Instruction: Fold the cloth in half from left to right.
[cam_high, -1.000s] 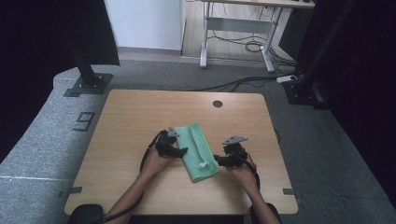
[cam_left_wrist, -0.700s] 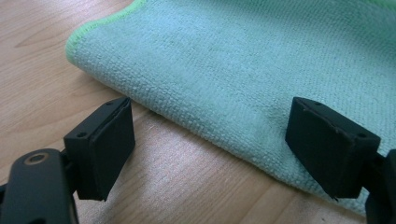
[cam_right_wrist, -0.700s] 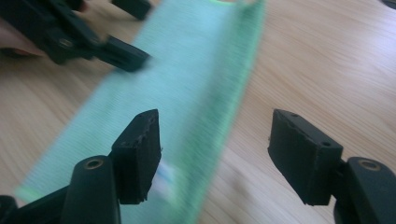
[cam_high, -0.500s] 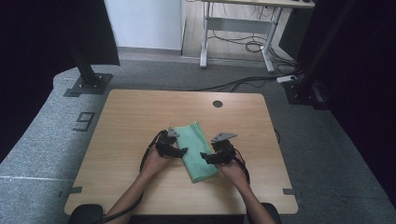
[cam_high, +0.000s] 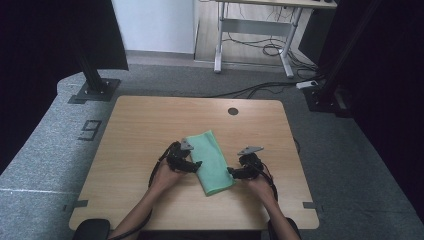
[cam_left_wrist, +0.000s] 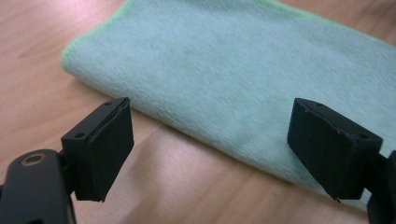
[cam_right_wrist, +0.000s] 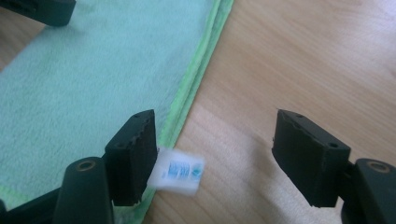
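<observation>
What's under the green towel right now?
The folded green towel lies flat on the wooden table. Its white tag sticks out at one edge. Anything beneath its layers is covered.

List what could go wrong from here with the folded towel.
The right gripper, jaws just opening, stands over the towel's stacked edges: closing here may catch only the white label or one layer, so the fold slides apart. The left gripper is open at the folded side, apart from the cloth; a low push there could bunch it.
</observation>
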